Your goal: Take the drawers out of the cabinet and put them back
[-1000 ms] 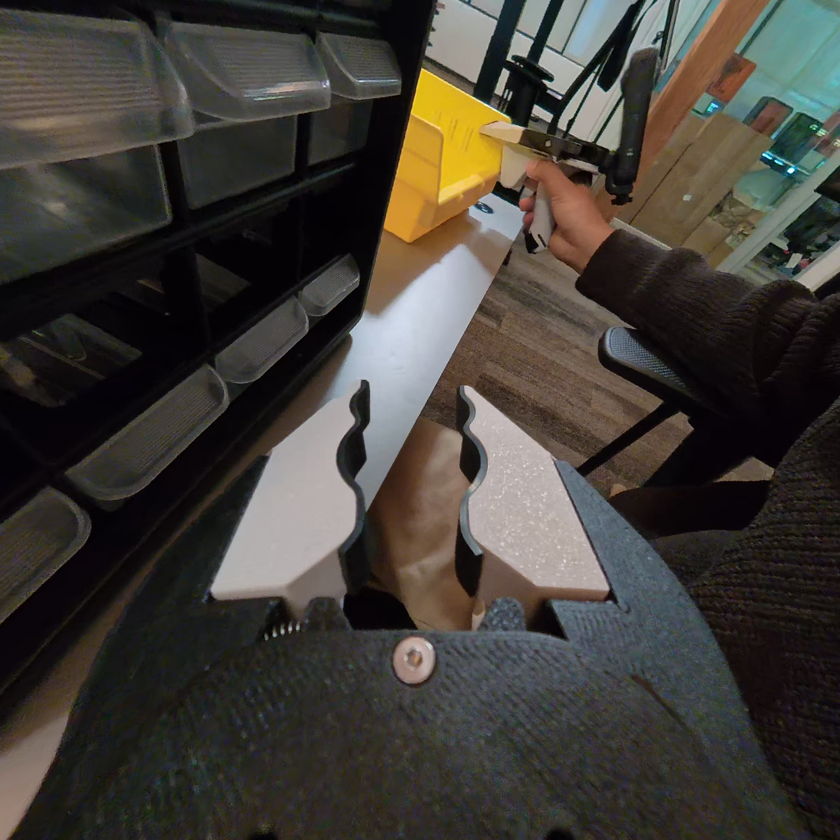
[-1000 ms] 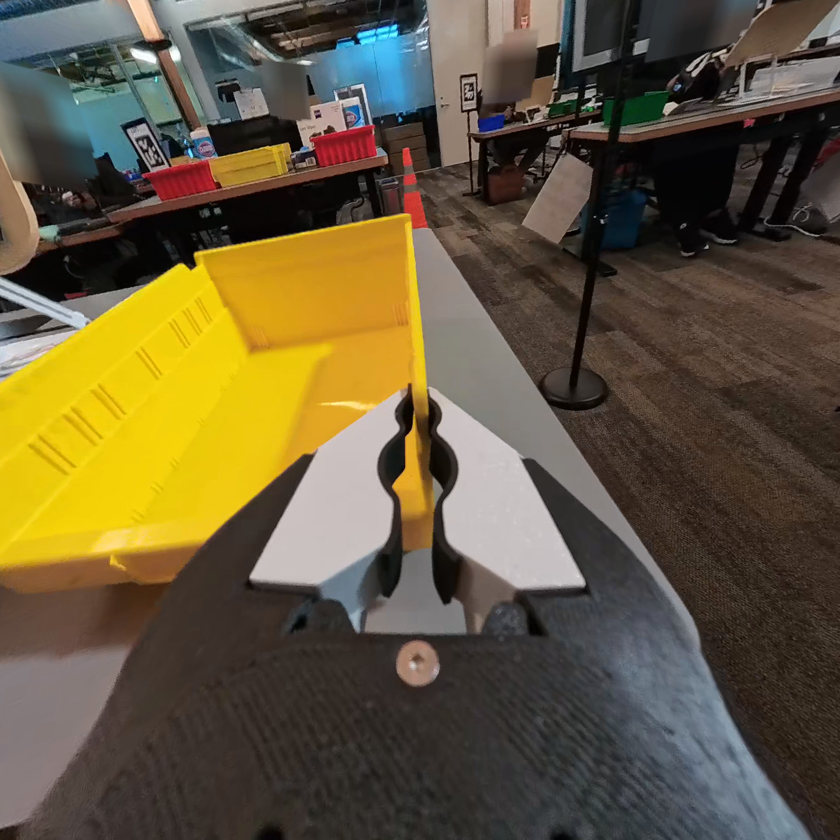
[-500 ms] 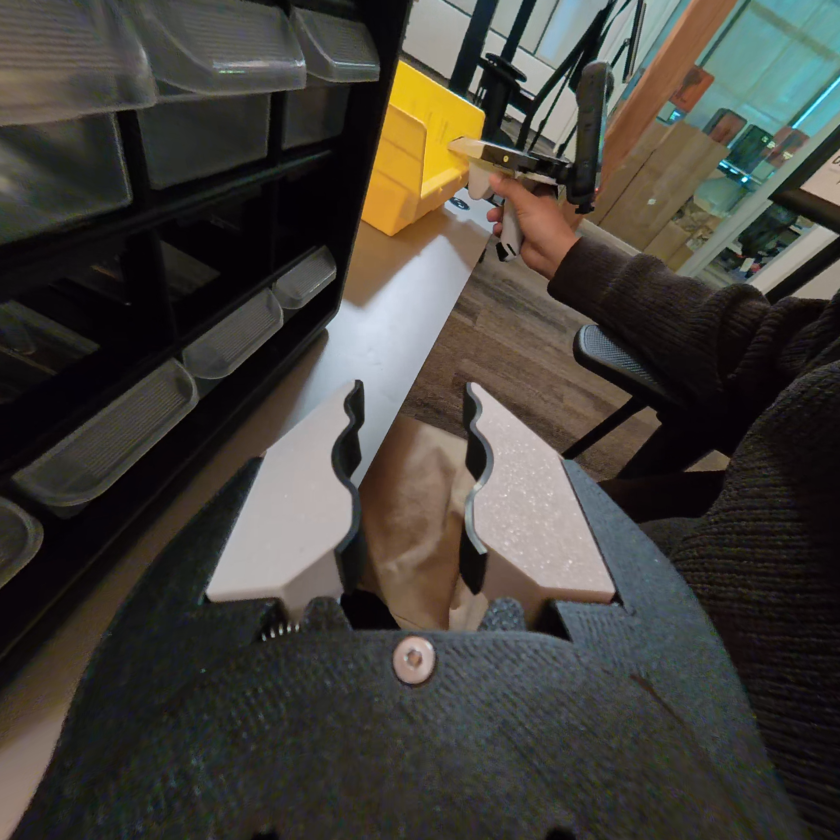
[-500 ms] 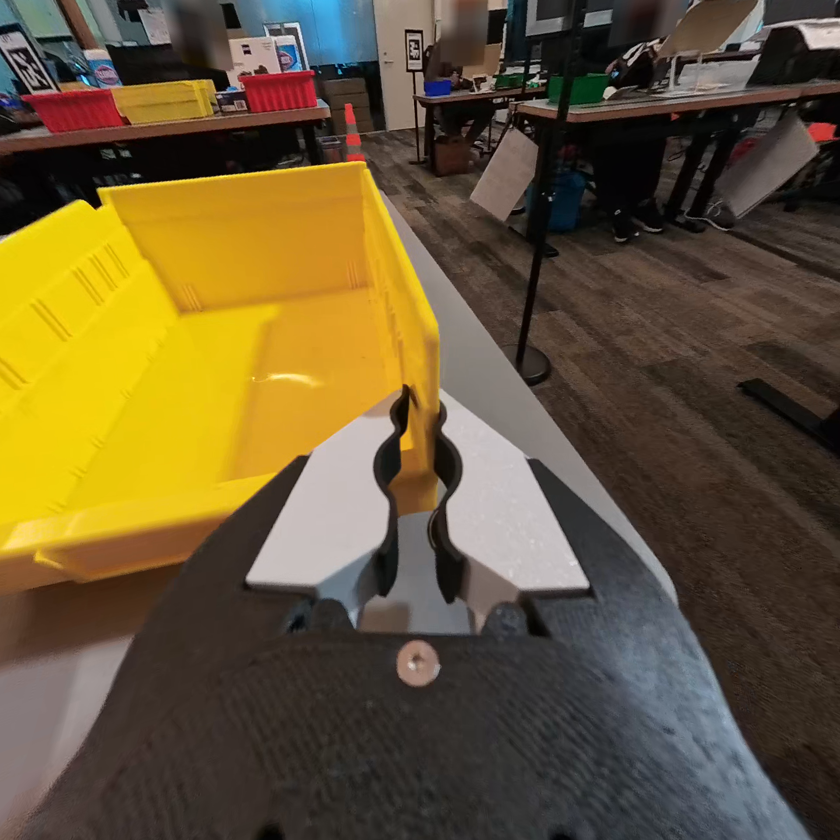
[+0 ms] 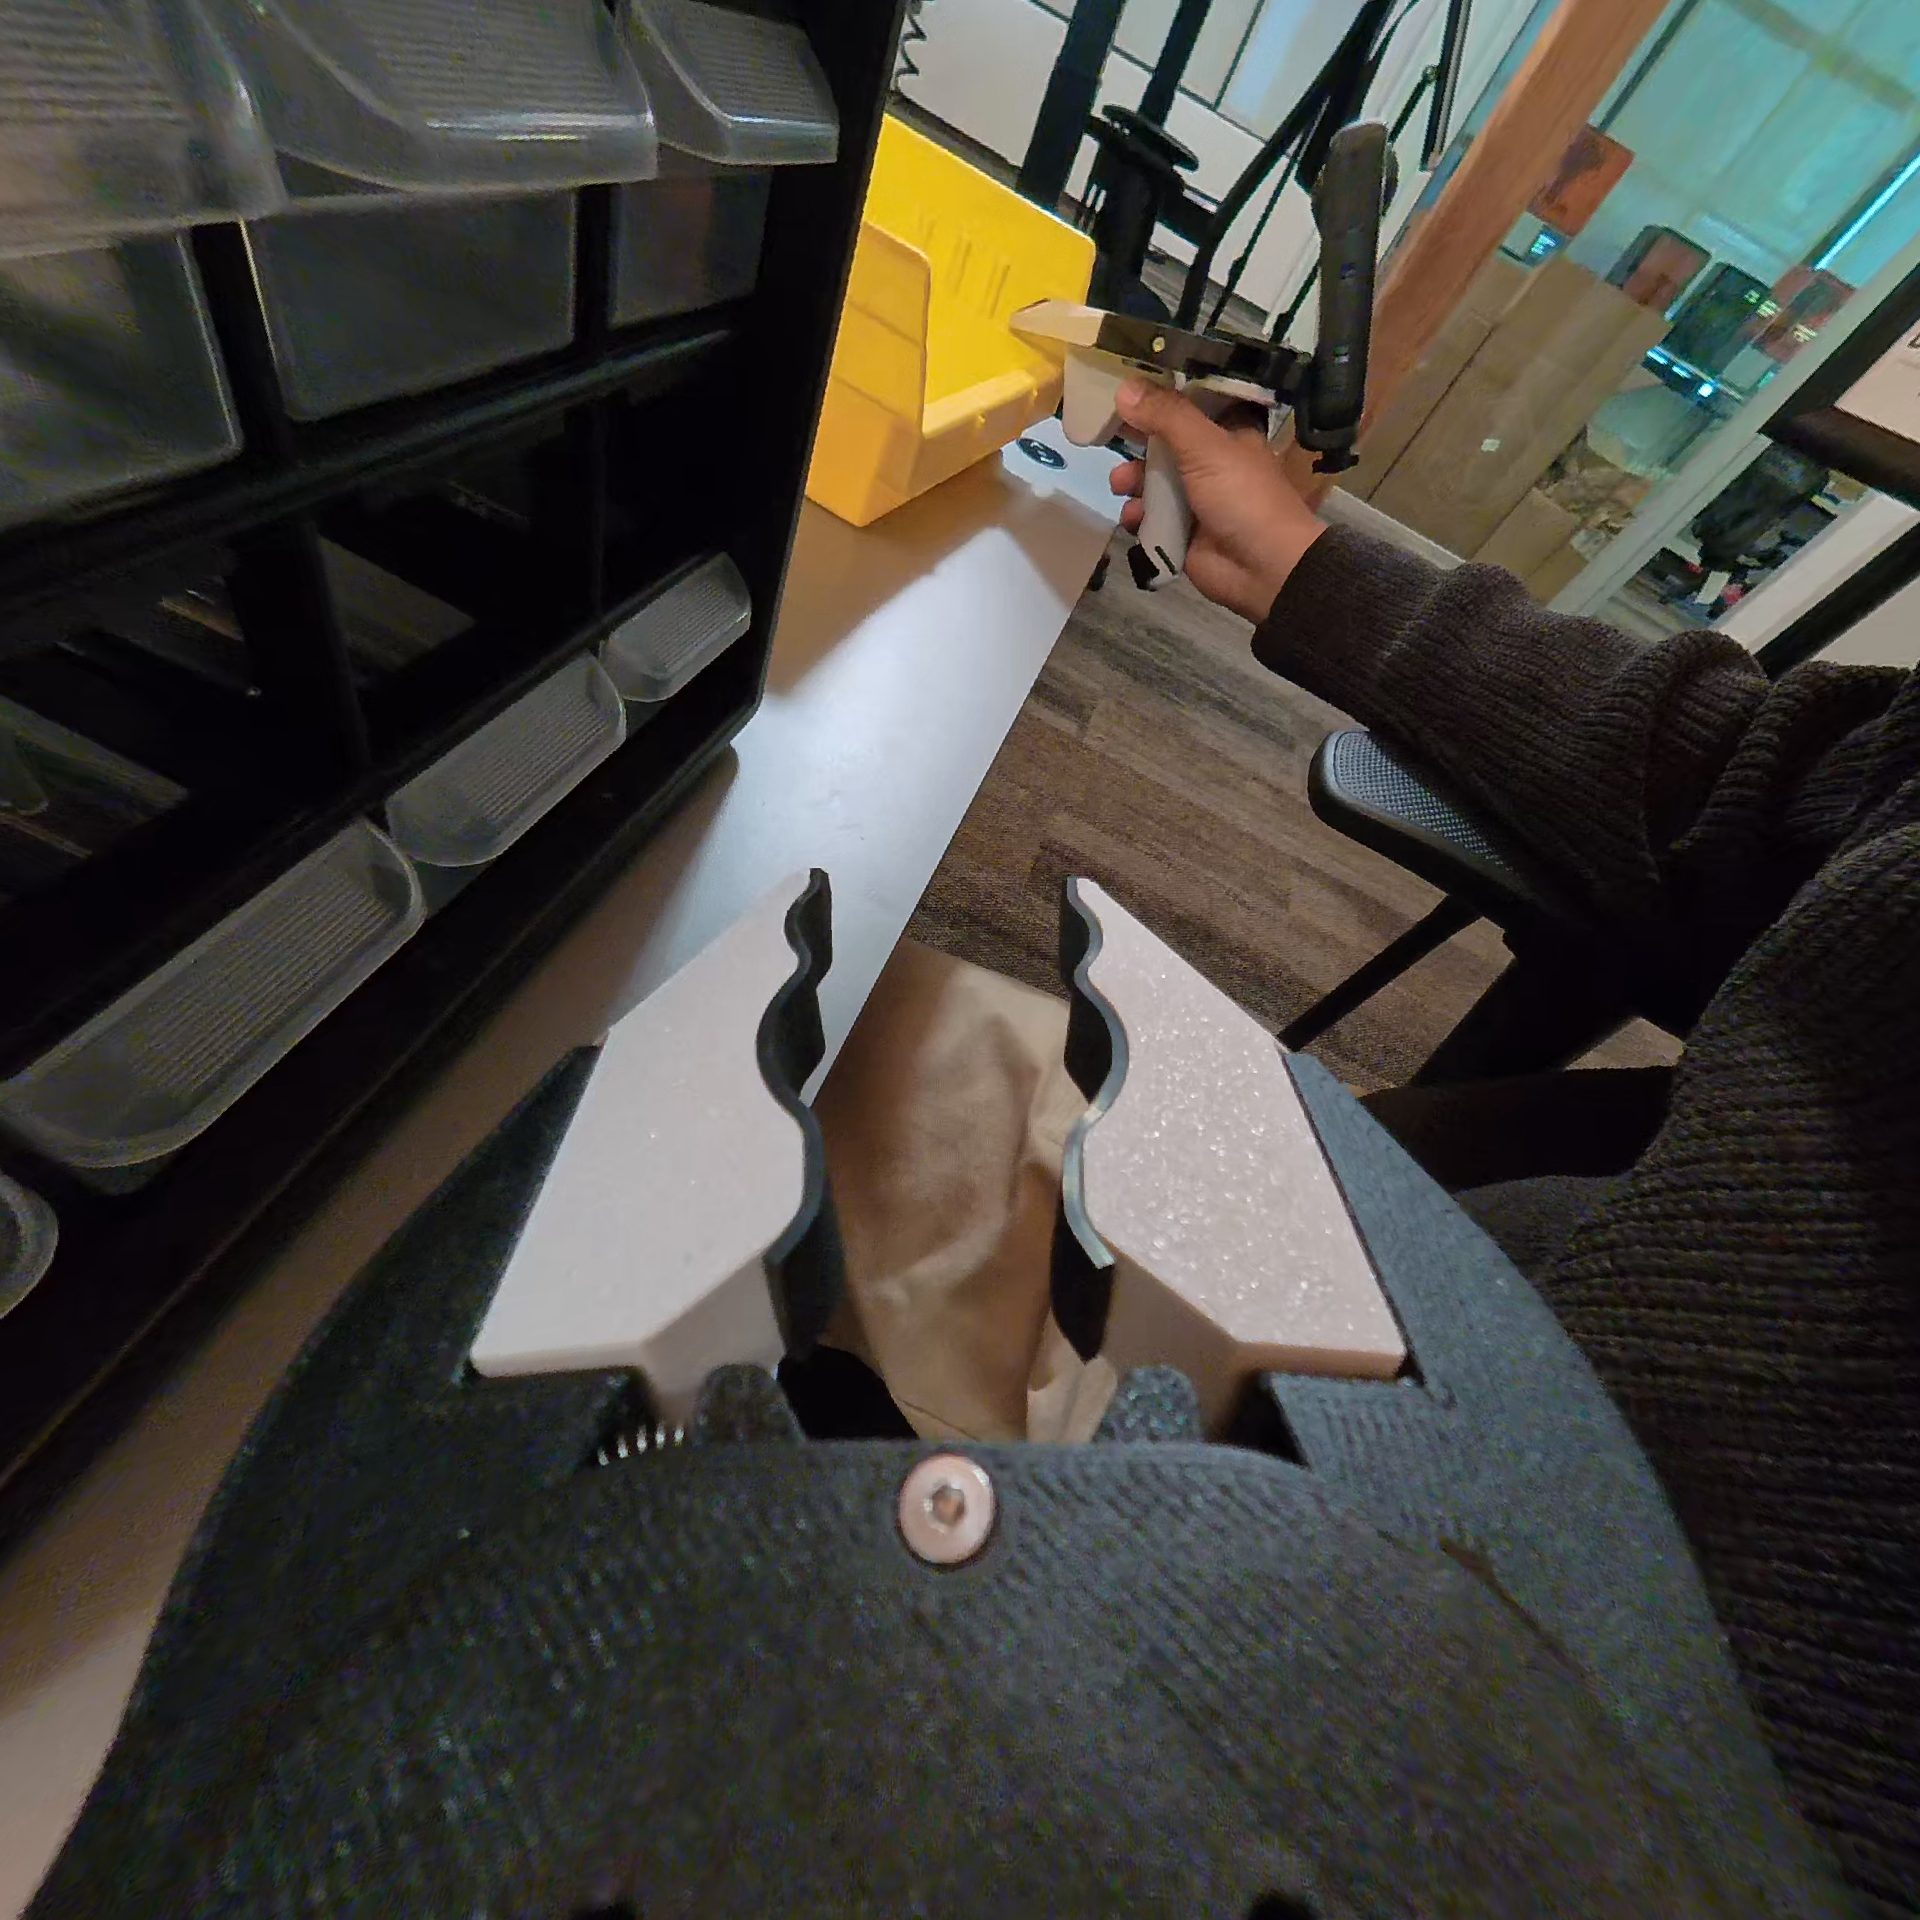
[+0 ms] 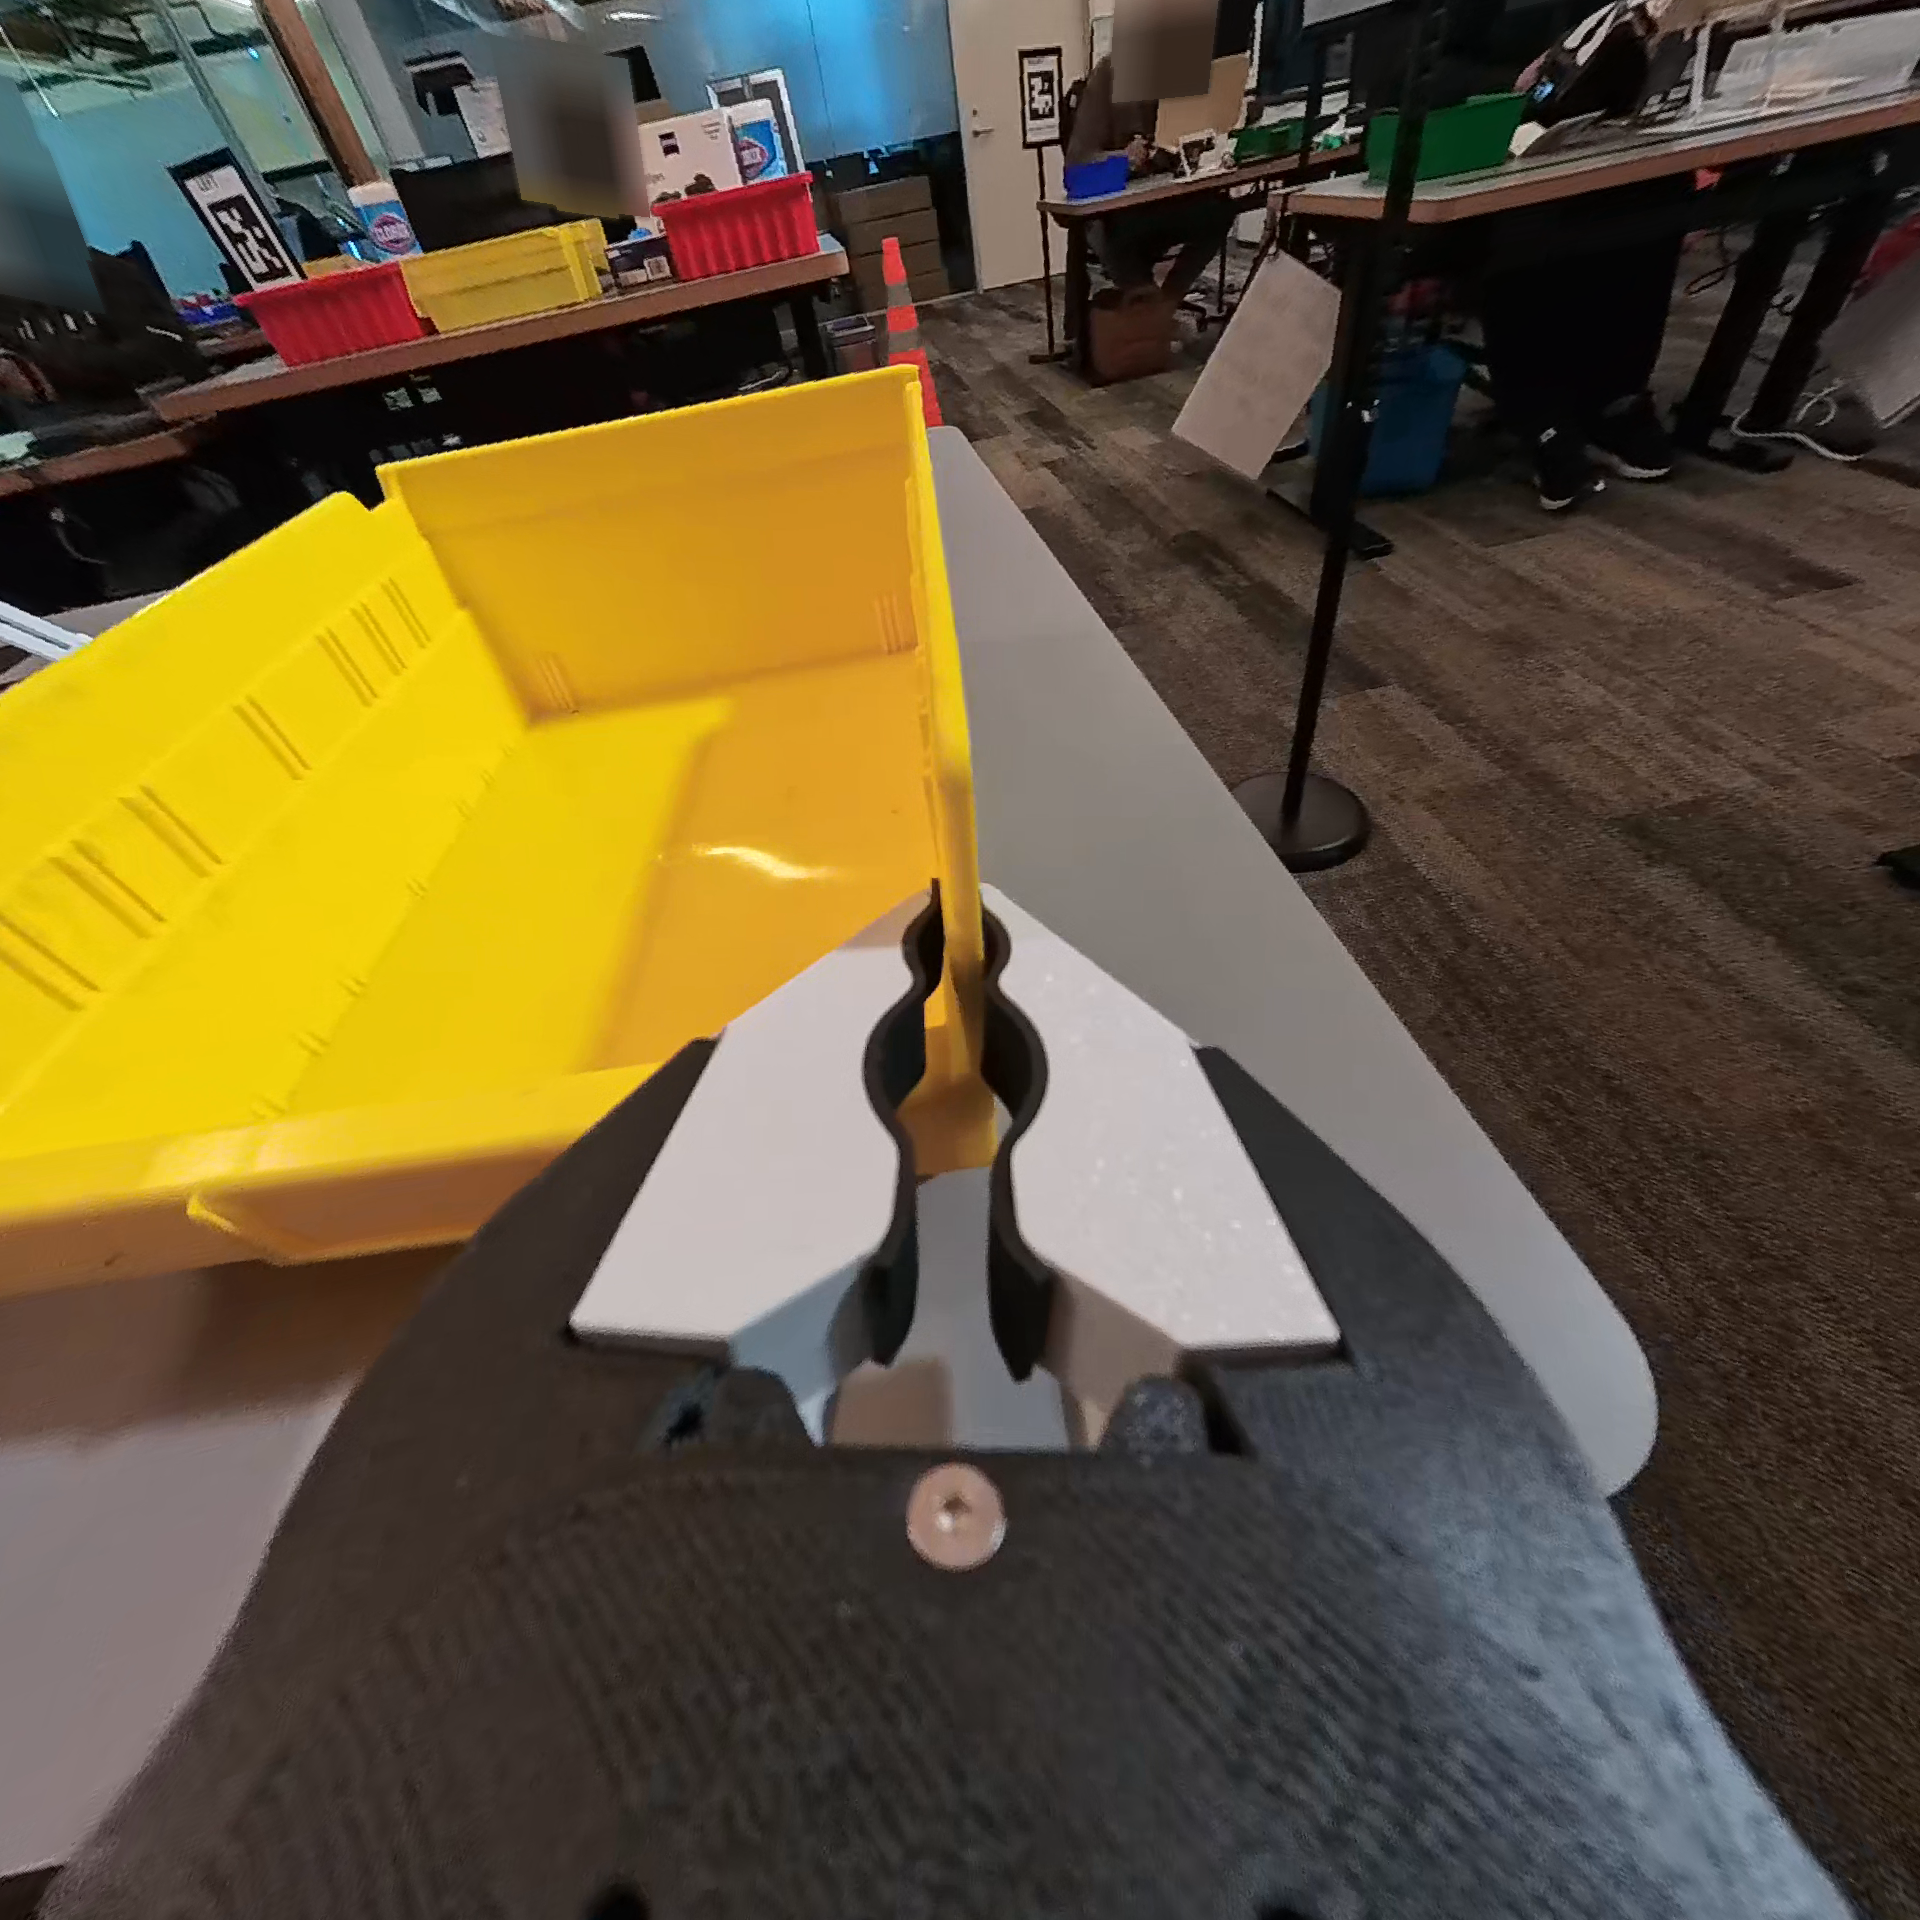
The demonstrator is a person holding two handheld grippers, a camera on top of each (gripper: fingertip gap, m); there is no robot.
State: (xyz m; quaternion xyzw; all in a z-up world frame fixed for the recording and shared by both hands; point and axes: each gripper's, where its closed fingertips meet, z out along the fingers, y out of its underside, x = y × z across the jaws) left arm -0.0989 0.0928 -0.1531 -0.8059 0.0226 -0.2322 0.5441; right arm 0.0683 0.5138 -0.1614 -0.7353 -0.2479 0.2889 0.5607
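My right gripper [image 6: 954, 940] is clamped on the near right corner of the yellow bin [image 6: 436, 862]; its thin right wall runs between the two pads and on past the tips, jaws nearly together on it. The bin looks empty inside and sits on the grey table [image 6: 1143, 831], close to the table's right edge. In the left wrist view the same bin [image 5: 935, 343] stands just past the right side of the black cabinet [image 5: 821, 416], with the right gripper [image 5: 1039, 317] touching its side wall and a hand [image 5: 1216, 499] on the grip.

My left gripper [image 5: 943, 904] is spread wide and grips nothing. It hovers at the table [image 5: 883, 727] edge, beside the cabinet's lower front, apart from it. Between the jaws I see only tan cloth and floor.

The clear drawers [image 5: 509, 758] in the bottom row sit in their slots, as does the row at top [image 5: 416, 104]. The dark middle row I cannot tell.

Writing: a sign with a black-and-white marker pattern [image 6: 241, 223] stands at far left, another marker sheet [image 6: 1042, 94] hangs by the door, and printed boxes [image 6: 717, 145] sit behind the red bin [image 6: 738, 223]. I see no label on the yellow bin from these angles.
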